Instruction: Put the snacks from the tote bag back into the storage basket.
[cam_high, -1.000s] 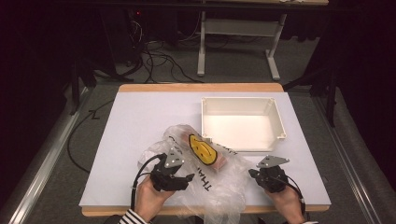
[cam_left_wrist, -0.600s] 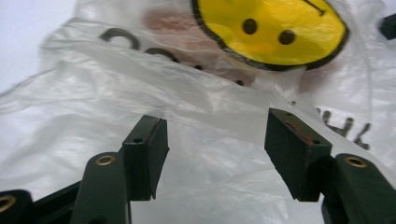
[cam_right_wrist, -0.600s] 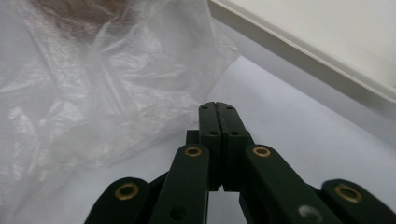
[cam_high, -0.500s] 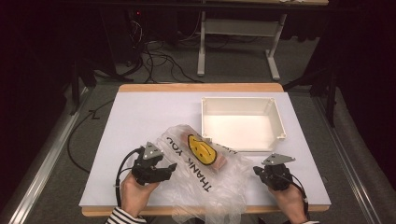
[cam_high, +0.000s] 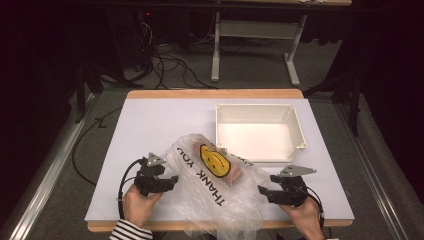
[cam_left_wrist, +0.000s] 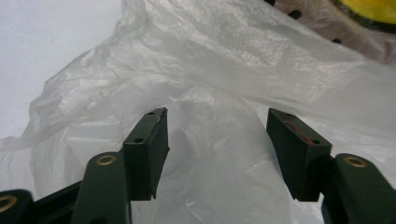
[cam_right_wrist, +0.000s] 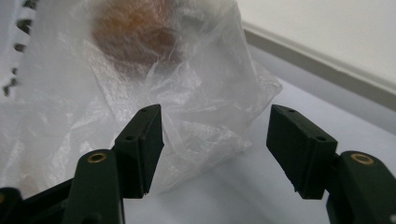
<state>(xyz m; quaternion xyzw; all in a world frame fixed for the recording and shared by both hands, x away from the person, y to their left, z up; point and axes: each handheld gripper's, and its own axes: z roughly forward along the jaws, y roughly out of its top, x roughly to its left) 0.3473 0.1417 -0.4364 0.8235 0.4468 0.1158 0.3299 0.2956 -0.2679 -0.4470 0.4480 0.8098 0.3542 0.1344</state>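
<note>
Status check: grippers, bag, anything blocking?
Left gripper open, jaws facing bag. Right gripper jaws just opened, nothing held. Plastic bag slack on mat, beside white bin. Nothing blocking.

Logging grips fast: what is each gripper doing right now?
Left gripper: open, jaws apart around a fold of the bag, not pinching it.
Right gripper: open, jaws just opened, beside the bag, holding nothing.

A laboratory-style recording station: a wood-edged worktop covered by a white sheet stands on grey carpet amid dark surroundings. At 12 o'clock, loose cables trail on the floor beside a metal table frame. At 9 o'clock a metal rail runs alongside.
</note>
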